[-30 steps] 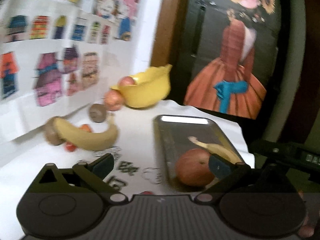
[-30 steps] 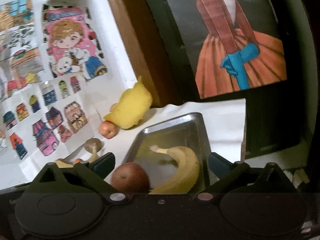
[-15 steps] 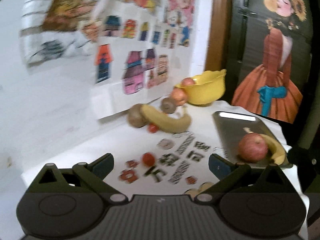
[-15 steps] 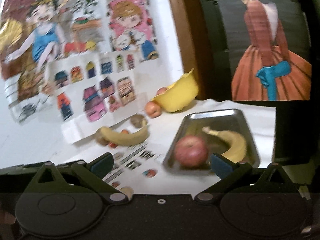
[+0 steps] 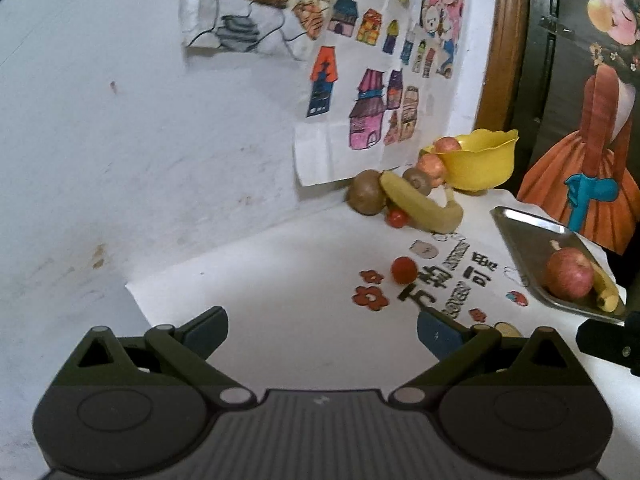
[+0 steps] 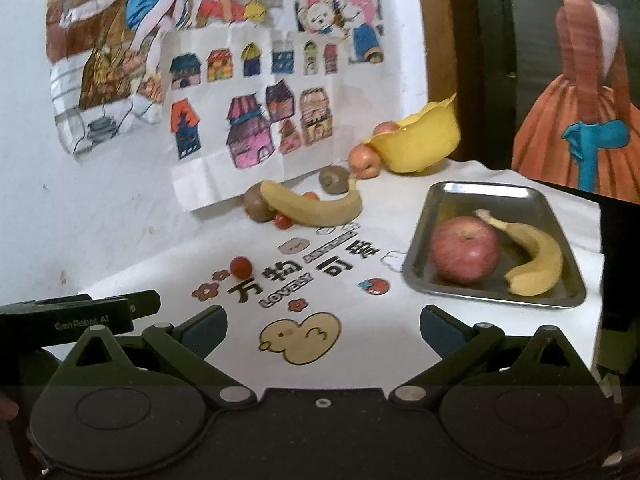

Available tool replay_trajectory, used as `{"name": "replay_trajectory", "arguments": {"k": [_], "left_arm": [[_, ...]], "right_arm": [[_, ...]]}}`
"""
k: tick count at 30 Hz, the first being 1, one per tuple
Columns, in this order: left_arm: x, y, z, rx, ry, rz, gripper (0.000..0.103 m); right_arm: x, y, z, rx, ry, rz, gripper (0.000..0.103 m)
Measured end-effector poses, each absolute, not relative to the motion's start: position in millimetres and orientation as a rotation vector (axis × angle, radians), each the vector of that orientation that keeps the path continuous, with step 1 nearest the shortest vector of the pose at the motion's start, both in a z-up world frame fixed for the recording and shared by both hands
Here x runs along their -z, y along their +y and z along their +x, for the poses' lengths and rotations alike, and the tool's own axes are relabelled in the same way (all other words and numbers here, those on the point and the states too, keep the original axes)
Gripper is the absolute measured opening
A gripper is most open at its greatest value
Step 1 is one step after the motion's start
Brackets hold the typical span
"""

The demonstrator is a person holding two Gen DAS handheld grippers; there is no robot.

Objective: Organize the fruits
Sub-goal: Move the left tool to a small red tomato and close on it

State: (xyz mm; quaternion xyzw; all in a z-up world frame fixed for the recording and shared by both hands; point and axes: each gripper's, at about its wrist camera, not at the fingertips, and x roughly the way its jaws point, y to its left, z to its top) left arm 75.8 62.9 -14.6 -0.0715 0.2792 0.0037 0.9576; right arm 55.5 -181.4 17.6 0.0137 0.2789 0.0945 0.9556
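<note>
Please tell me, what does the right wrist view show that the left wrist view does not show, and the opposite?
Only the right wrist view shows the whole duck drawing on the cloth, the printed strawberry clearly, and the full length of the tray's banana.

Only the left wrist view shows the wide bare wall on the left side and the face of the painted figure.

Both show the metal tray with the red apple, the yellow bowl, the loose banana, the kiwis and a small tomato. Both grippers are open and empty.
</note>
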Motion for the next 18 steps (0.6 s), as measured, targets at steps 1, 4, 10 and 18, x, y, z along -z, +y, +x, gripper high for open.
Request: {"name": "replay_trajectory", "arguments": {"k": [1,4,10,18], "left_arm": [[15.4,64.5,76.7,-0.009,0.569,-0.143,0.103],[17.9,68.8,79.7,-0.008,0.571,-0.137,0.103],[19.0,70.4,91.3,0.009,0.571,-0.115,0.103],[17.6,55.4,115.5,0.075,0.567,-0.047,0.103]], "right_arm": [[-16.3,-178.5,57.5,-0.195,0.573,0.023,0.102],[-13.2,-171.3,64.1,-0.204,0.59,0.003,0.102],[-10.3,-164.9,82.6,-0.204,0.6,-0.028,0.102],[-4.2,-177.2,113.6,-0.163,0.611,-0.007,0.102]]}}
